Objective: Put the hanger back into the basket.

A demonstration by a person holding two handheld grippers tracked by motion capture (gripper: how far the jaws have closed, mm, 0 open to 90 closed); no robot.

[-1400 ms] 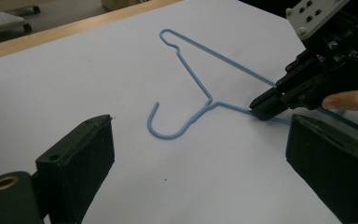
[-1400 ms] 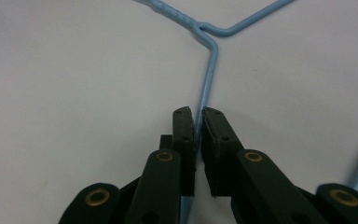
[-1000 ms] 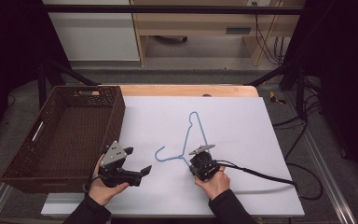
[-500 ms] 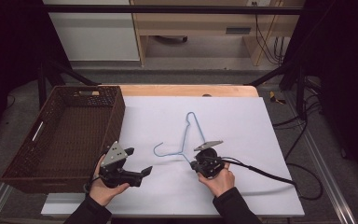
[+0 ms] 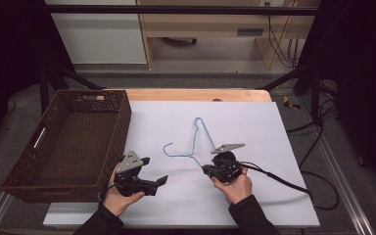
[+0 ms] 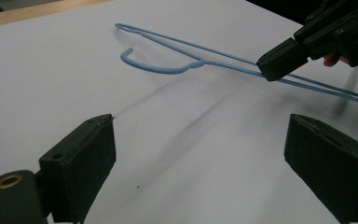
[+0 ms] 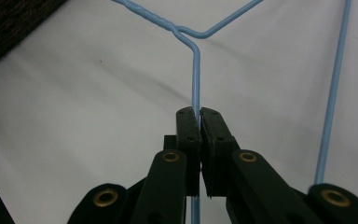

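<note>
- The left tongs (image 5: 152, 172) and the right tongs (image 5: 206, 169) are black, each with a grey three-cornered plate on top.
- Gold rings sit in the arms.
- A black cable (image 5: 274, 178) trails off.
- The sleeves (image 5: 249, 218) are dark.

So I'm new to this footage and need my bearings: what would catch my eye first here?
First, the thin light-blue wire coat hanger near the middle of the white table sheet, pinched on one wire by the shut right gripper. To its left the left gripper stands open with nothing between its jaws. Beside it, at the table's left edge, sits a dark brown woven rectangular basket.
</note>
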